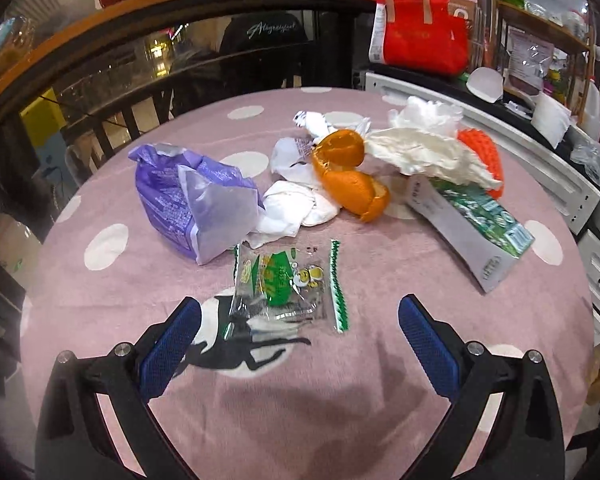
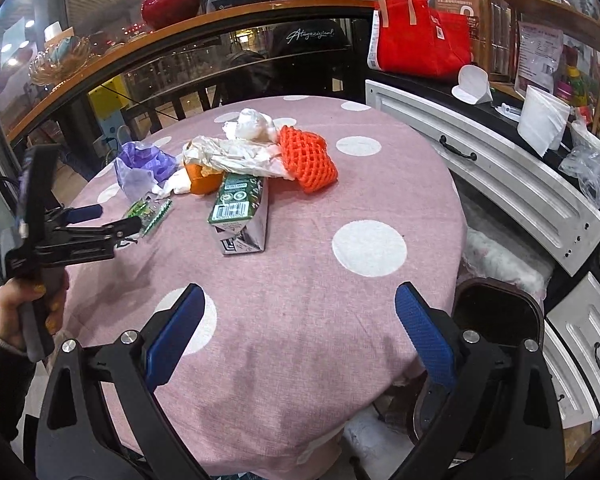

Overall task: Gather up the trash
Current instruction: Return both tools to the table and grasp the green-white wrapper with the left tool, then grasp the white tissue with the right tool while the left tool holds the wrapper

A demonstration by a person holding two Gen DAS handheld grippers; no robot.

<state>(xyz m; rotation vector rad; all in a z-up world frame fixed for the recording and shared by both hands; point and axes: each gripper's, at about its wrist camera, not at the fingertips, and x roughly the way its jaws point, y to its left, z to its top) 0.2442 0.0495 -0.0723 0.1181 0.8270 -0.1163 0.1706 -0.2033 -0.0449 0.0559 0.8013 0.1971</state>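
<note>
None of the trash looks collected yet: your left gripper [image 1: 300,320] and right gripper [image 2: 300,312] both hang over the table [image 2: 284,280] with fingers spread wide, holding nothing. Nearest your left fingers lies a clear snack wrapper [image 1: 280,284], its torn green strip [image 1: 338,288] beside it. Behind sit the purple bag [image 1: 180,196], crumpled tissues [image 1: 296,208], orange peel [image 1: 352,184], green carton [image 2: 238,212], and orange foam net [image 2: 308,160]. A dark bin [image 2: 496,312] waits just off the table's right edge. Carton print and barcode are unreadable; a far chair reads, seemingly, "Atagozivjian!"
</note>
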